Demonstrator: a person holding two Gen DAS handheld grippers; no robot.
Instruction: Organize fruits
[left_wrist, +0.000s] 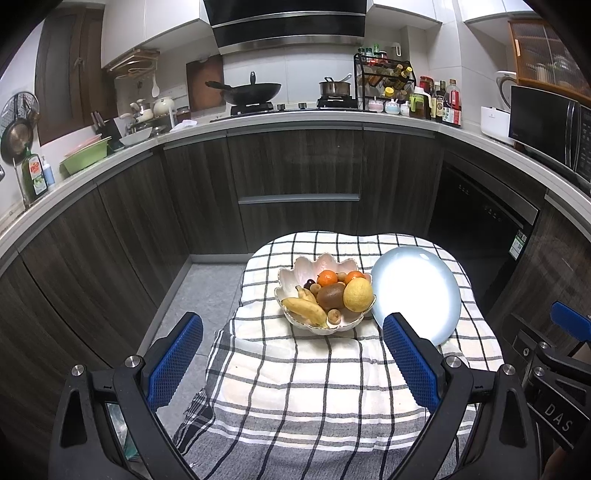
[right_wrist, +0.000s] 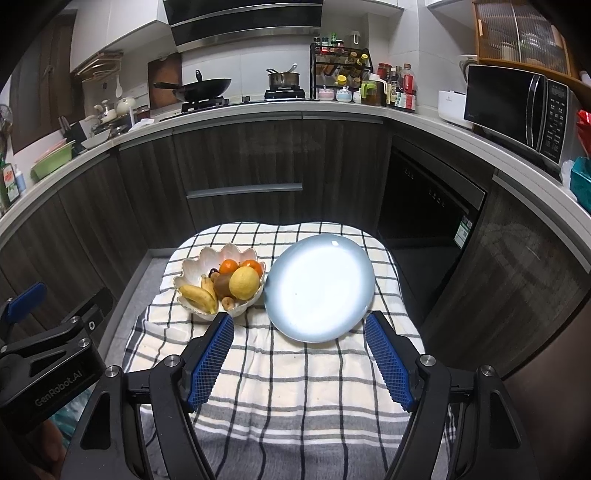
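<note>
Fruit (right_wrist: 225, 284) is seen heaped in the bowl (right_wrist: 192, 267) ahead of both spread, empty tongs (left_wrist: 291, 354) (right_wrist: 299, 350), the plate (right_wrist: 321, 288) beside it bare, fitting either sorting outstanding or fruit gathered.

Cloth (left_wrist: 295, 387) spread over tabletop, under both sets of jaws. Bowl (left_wrist: 295, 271) on cloth ahead of left jaws, between their tips in left wrist view; ahead-left of right jaws. Plate (right_wrist: 321, 288) on cloth just right of bowl, rims touching or nearly so, straight ahead between right jaws. In bowl: bananas (left_wrist: 306, 309) at near-left, lemon (left_wrist: 358, 294) at right, kiwi (left_wrist: 330, 295) between them, tangerines (left_wrist: 327, 278) behind
</note>
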